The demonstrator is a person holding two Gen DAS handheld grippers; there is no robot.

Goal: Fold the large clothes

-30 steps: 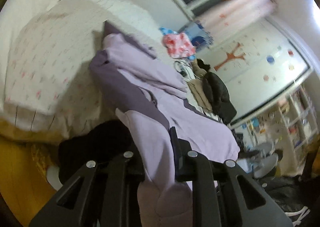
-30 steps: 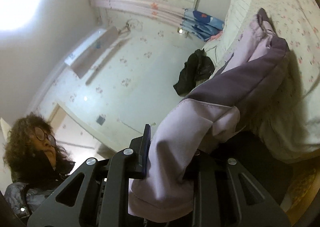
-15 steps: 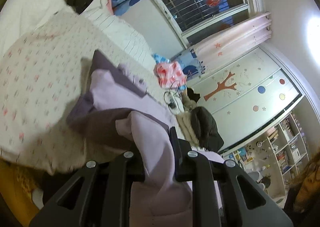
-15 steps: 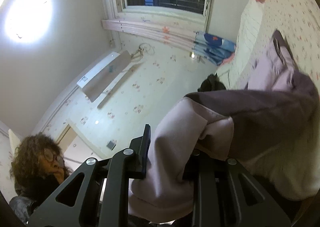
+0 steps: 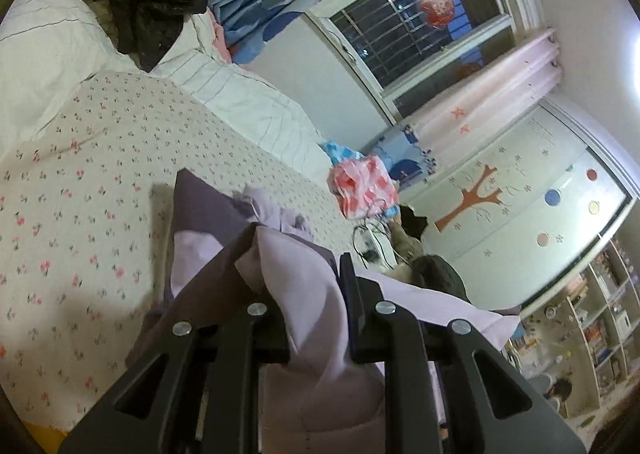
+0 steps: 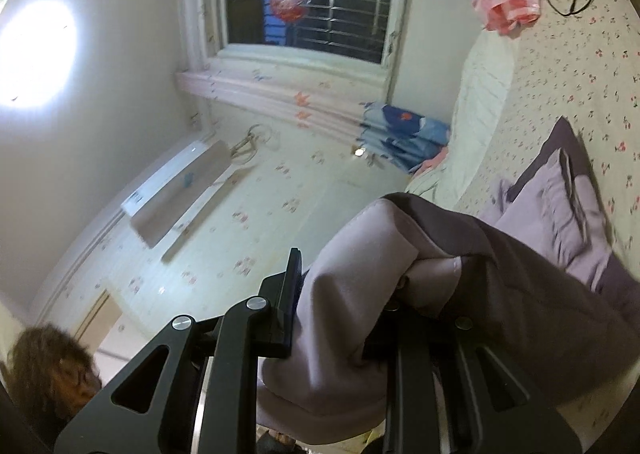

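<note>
Left gripper [image 5: 310, 294]: clamped on a bunched fold of the lilac garment [image 5: 304, 286]. Garment: soft, light, limp; far end trailing on the floral bed [image 5: 80, 181], near edge lifted. Best taken at hems or corners. Right gripper [image 6: 344, 294]: clamped on the same garment.

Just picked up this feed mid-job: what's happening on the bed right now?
A person is folding a lilac and purple garment on a bed with a floral sheet. Both handheld grippers are shut on it: the left gripper pinches a lilac fold, the right gripper another bunch of the same garment. The gripped ends are raised while the far end lies on the sheet.
</note>
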